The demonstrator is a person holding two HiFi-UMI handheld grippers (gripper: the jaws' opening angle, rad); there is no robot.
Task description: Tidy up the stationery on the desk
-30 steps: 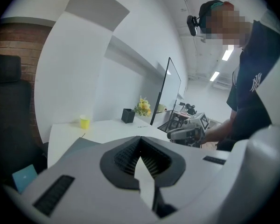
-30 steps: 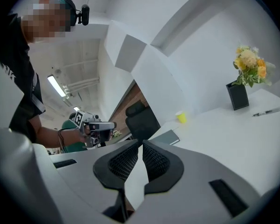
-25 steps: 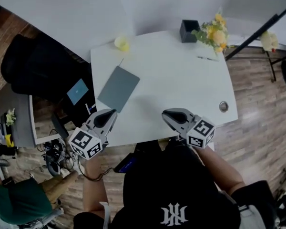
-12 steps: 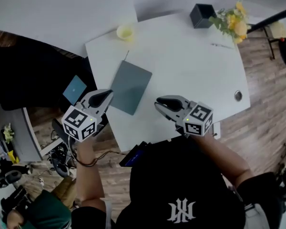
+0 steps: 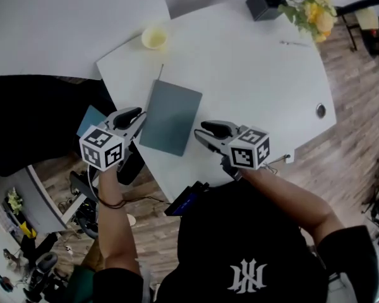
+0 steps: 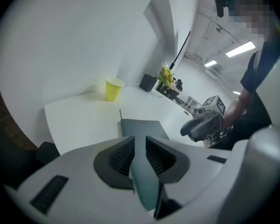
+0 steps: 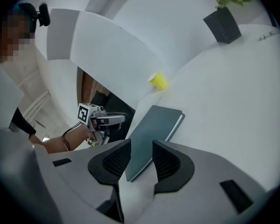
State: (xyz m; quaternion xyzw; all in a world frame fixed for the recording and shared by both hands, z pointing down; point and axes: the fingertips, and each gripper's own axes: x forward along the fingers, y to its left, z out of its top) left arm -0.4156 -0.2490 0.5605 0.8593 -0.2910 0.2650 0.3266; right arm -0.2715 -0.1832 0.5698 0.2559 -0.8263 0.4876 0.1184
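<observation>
A teal notebook (image 5: pixel 172 117) lies shut on the white desk (image 5: pixel 252 87), and a thin pencil (image 5: pixel 160 72) lies off its far corner. My left gripper (image 5: pixel 139 115) hovers at the notebook's left edge. Its jaws have just been opening and nothing is between them. My right gripper (image 5: pixel 201 131) is at the notebook's near right corner, its jaws also just opened wide and empty. The left gripper view looks between that gripper's (image 6: pixel 140 146) pads at the notebook (image 6: pixel 142 127). The right gripper (image 7: pixel 141 160) frames the notebook's (image 7: pixel 154 134) near end. A pen (image 5: pixel 295 43) lies far right.
A yellow cup (image 5: pixel 154 37) stands at the desk's far left corner. A black pen holder (image 5: pixel 265 3) and a pot of yellow flowers (image 5: pixel 312 11) stand at the far right. A round cable hole (image 5: pixel 320 110) sits near the right edge. A dark chair (image 5: pixel 25 125) is left of the desk.
Both grippers have come down and in toward the notebook's near end, one on each side. Their jaws now stand apart where they were together before.
</observation>
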